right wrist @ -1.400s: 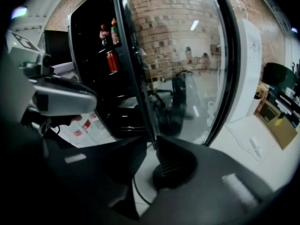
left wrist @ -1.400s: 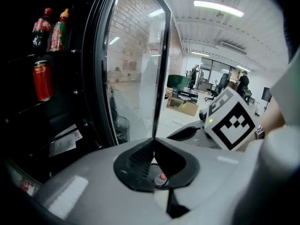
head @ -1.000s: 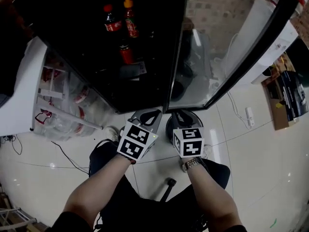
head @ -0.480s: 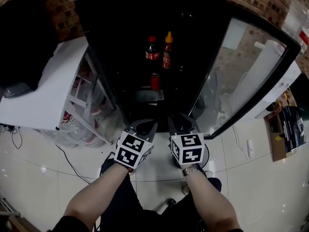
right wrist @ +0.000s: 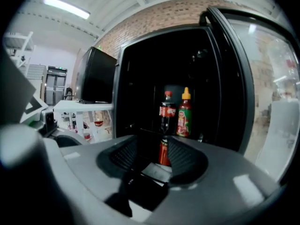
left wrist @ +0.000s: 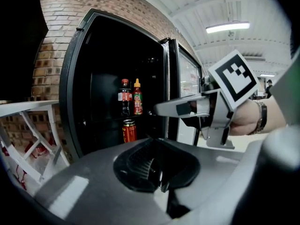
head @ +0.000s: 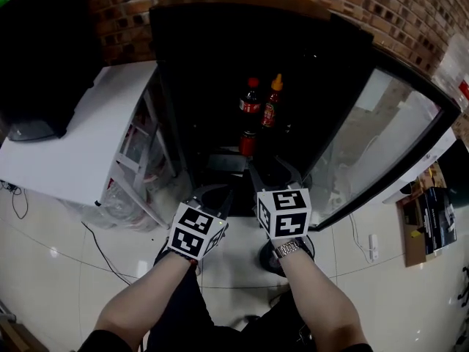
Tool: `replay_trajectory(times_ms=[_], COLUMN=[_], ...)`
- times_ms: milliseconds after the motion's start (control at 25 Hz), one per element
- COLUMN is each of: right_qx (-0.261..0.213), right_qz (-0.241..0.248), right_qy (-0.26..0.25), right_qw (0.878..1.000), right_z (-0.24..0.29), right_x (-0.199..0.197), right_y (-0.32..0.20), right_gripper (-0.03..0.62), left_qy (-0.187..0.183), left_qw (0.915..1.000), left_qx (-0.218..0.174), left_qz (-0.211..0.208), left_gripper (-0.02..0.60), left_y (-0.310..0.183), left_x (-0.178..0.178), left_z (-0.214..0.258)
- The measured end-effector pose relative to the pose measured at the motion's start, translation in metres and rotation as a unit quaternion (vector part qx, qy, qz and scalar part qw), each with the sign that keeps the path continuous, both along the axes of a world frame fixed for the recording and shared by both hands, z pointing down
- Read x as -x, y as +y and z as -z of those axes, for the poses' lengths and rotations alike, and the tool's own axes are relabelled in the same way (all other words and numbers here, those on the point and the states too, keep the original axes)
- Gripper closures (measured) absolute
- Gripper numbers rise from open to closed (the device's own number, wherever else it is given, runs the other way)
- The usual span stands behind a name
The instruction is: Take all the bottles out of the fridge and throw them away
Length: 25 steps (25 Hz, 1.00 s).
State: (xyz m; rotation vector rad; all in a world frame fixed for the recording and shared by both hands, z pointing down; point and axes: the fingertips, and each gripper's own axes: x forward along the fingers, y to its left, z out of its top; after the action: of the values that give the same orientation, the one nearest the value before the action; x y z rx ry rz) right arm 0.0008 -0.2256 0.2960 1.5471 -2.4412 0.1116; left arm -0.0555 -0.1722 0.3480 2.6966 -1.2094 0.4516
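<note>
The black fridge (head: 212,57) stands open. Inside it, a cola bottle (head: 251,97) and a red sauce bottle with an orange cap (head: 271,101) stand side by side, with a red can (head: 247,143) lower down. The right gripper view shows the cola bottle (right wrist: 165,111), the sauce bottle (right wrist: 184,114) and the can (right wrist: 163,153) straight ahead. My right gripper (head: 272,171) (right wrist: 154,156) is open at the fridge's front edge; its jaws have just been opening, with nothing between them. My left gripper (head: 211,191) (left wrist: 159,172) is shut and empty, a little further back.
The fridge's glass door (head: 381,138) swings out to the right. A white table (head: 80,145) with bagged items under it stands at the left. A round black stool base (head: 265,257) sits on the tiled floor below my right hand. A cardboard box (head: 432,222) lies far right.
Both grippers have risen from the floor in front of the fridge toward its opening. The right jaws stand wider apart. The head view has tilted up to take in more brick wall.
</note>
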Motion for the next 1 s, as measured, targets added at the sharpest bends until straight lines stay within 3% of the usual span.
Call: replay_trajectory(times_ms=[520, 720, 1000], right_qx=[-0.034, -0.044, -0.047], right_qz=[-0.004, -0.012, -0.039], right_qy=[0.012, 0.037, 0.042], right_qw=[0.999, 0.998, 0.997], right_z=[0.056, 0.069, 0.087], right_x=[0.028, 0.038, 0.032], right_y=[-0.075, -0.106, -0.151], right_gripper=[0.329, 0.327, 0.327], left_qy=[0.004, 0.008, 0.003], left_qw=[0.9995, 0.999, 0.9985], left_qx=[-0.032, -0.043, -0.051], left_qz=[0.006, 0.009, -0.02], left_gripper=[0.578, 0.578, 0.578], left_y=[-0.036, -0.055, -0.081], left_x=[0.028, 0.04, 0.029], left_z=[0.033, 0.043, 0.051])
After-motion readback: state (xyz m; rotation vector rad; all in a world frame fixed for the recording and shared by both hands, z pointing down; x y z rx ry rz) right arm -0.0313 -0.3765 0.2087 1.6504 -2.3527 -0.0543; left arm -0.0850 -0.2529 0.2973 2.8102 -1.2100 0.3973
